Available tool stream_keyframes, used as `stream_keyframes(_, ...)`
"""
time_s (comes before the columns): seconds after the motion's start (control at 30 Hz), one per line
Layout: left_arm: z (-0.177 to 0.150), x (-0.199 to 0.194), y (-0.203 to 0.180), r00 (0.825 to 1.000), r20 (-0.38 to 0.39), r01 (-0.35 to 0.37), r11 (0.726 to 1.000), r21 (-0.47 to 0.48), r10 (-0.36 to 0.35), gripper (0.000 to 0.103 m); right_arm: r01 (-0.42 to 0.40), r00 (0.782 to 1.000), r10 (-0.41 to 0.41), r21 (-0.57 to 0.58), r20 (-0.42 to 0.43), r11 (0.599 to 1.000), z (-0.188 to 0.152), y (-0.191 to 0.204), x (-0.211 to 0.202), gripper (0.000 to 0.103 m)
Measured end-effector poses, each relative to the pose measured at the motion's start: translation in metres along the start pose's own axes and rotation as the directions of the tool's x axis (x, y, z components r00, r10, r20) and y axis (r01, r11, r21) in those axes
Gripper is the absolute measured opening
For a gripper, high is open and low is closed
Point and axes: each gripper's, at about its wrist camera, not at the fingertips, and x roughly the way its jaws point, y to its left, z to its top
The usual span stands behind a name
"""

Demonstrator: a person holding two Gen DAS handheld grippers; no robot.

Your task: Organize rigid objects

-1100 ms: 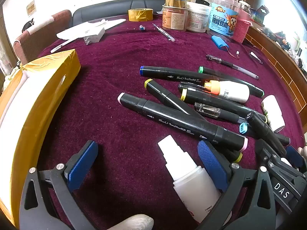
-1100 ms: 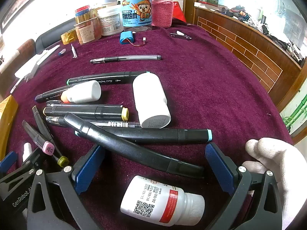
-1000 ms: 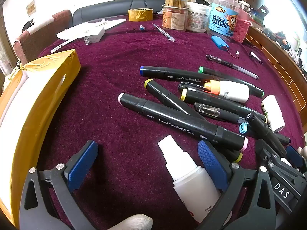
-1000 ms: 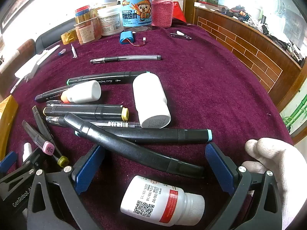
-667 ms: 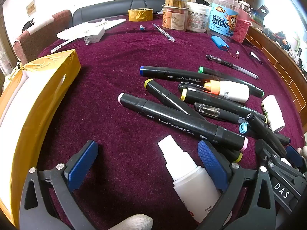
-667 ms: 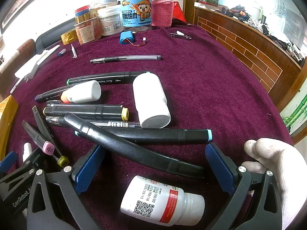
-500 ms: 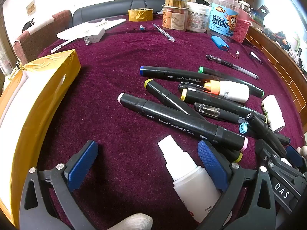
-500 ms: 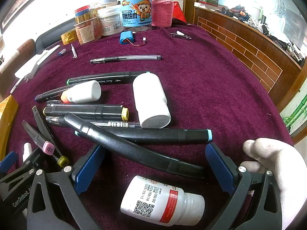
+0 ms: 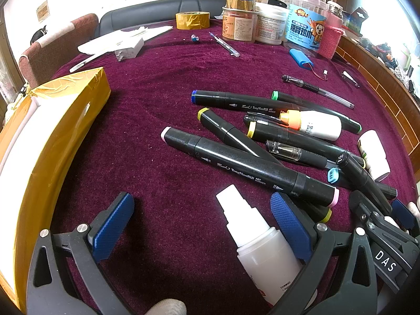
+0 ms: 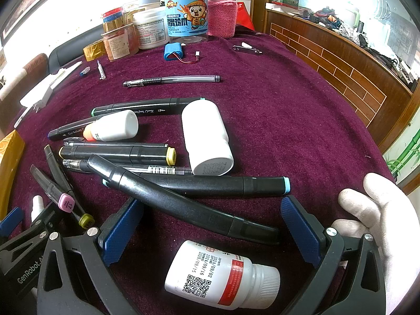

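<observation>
Several black art markers [image 9: 249, 165] lie in a loose heap on the maroon cloth, seen too in the right wrist view [image 10: 181, 207]. My left gripper [image 9: 202, 220] is open; a white spray bottle [image 9: 260, 249] lies between its fingers, close to the right one. My right gripper [image 10: 210, 225] is open over a white pill bottle with a red label [image 10: 223, 275] and the end of a black marker. A white bottle [image 10: 207, 136] and a small orange-capped bottle [image 10: 113, 126] lie among the markers.
A gold-taped box [image 9: 44, 141] stands at the left. Jars and tubs [image 9: 270, 23], a tape roll [image 9: 193, 20], a blue battery pack [image 10: 173, 51], a clear pen [image 10: 173, 80] and papers [image 9: 118, 42] are at the back. A brick-patterned ledge [image 10: 341, 63] runs along the right.
</observation>
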Motion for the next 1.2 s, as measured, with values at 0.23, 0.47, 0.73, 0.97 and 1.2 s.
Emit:
stream_keyframes(0.23,-0.01,-0.005,0.007,0.993,-0.049,0.11,0.986,0.126,-0.105,0.103,0.001,1.0,-0.001,-0.001,-0.002,1.0,0.0,0.0,0.0,0.102)
stream_keyframes(0.47,-0.011,-0.009,0.007,0.994,-0.056,0.101,0.986,0.136,-0.094,0.103,0.0,1.0,0.0,0.0,0.0,1.0,0.0,0.0,0.0,0.102)
stream_keyframes(0.73,-0.009,-0.009,0.009,0.993,-0.048,0.112,0.985,0.131,-0.106,0.103,0.0,1.0,0.0,-0.001,0.0,1.0,0.0,0.0,-0.001,0.102)
stream_keyframes(0.97,-0.008,-0.008,0.008,0.995,-0.046,0.1,0.985,0.14,-0.094,0.103,-0.057,0.998,0.055,-0.048,-0.033,0.997,-0.001,-0.005,-0.005,0.102)
stream_keyframes(1.2,-0.008,-0.007,0.009,0.994,-0.046,0.108,0.984,0.145,-0.102,0.103,-0.07,0.996,0.064,-0.097,-0.062,0.993,-0.007,-0.003,-0.01,0.101)
